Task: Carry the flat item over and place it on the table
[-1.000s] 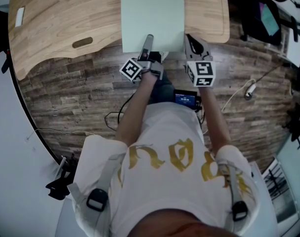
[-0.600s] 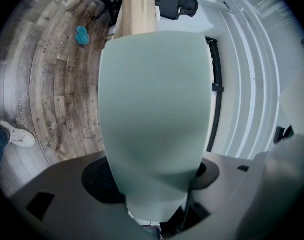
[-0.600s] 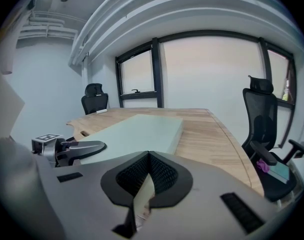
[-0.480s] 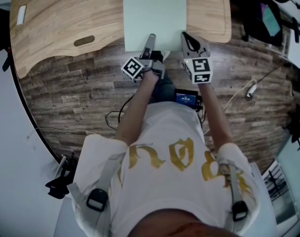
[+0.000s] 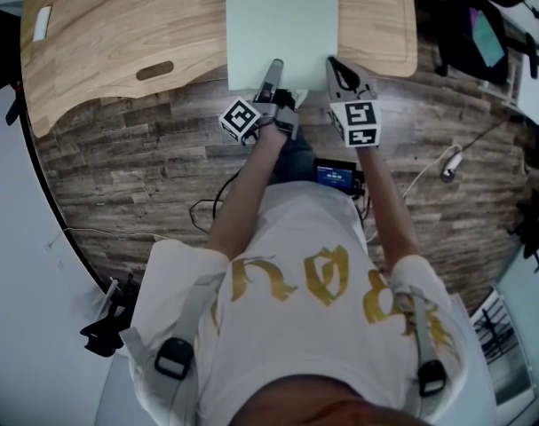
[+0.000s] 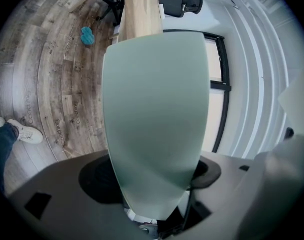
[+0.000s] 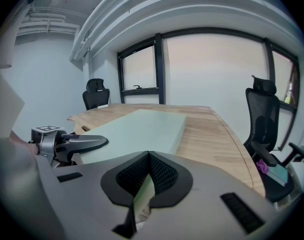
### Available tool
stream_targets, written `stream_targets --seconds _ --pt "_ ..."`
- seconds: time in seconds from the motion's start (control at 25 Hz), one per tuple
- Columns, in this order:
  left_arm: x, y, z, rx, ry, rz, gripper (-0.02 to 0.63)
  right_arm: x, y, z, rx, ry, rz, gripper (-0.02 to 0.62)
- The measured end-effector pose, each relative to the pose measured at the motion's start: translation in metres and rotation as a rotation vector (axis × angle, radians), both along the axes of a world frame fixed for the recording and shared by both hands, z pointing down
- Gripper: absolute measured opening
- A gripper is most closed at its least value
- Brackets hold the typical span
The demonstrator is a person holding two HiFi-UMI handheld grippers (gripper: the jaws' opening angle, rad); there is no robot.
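Note:
A pale green flat board (image 5: 282, 25) lies on the wooden table (image 5: 118, 43), its near end overhanging the table's edge. My left gripper (image 5: 273, 69) sits at the board's near edge. In the left gripper view the board (image 6: 157, 119) stands between the jaws of the left gripper (image 6: 157, 176). Those jaws have just been opening, with a dark gap beside the board, so this gripper is open. My right gripper (image 5: 340, 71) is at the board's near right corner. In the right gripper view the right gripper (image 7: 146, 184) is shut on a thin sliver of the board (image 7: 136, 129).
Black office chairs (image 7: 95, 91) (image 7: 262, 119) stand around the table (image 7: 212, 134). Cables (image 5: 207, 211) and a small device with a blue screen (image 5: 334, 176) lie on the wood floor by the person's legs. A blue object (image 6: 86, 35) lies on the floor farther off.
The view has shifted slightly to the right. The right gripper has edged a little in toward the board's corner. Board and left gripper keep their place on the table.

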State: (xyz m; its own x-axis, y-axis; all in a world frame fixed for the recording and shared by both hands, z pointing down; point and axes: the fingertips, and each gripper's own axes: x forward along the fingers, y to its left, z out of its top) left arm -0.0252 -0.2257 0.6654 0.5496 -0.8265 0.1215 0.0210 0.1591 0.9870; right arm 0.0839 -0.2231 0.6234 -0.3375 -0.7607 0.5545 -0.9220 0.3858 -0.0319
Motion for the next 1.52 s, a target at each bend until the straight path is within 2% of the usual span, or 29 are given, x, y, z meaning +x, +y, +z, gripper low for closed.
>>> stream_targets --seconds 0.64,0.96,1.52 --pt "-0.006 0.009 0.018 -0.140 -0.106 0.054 0.371 0.001 0.000 0.002 -0.006 -0.001 0.039 -0.002" --pt "-0.005 0.012 0.014 -0.205 -0.084 0.058 0.371 0.002 0.001 0.001 -0.014 0.012 0.044 -0.002" --pt "-0.008 0.022 0.005 -0.223 -0.076 0.060 0.371 0.004 0.000 0.001 -0.013 0.024 0.039 -0.002"
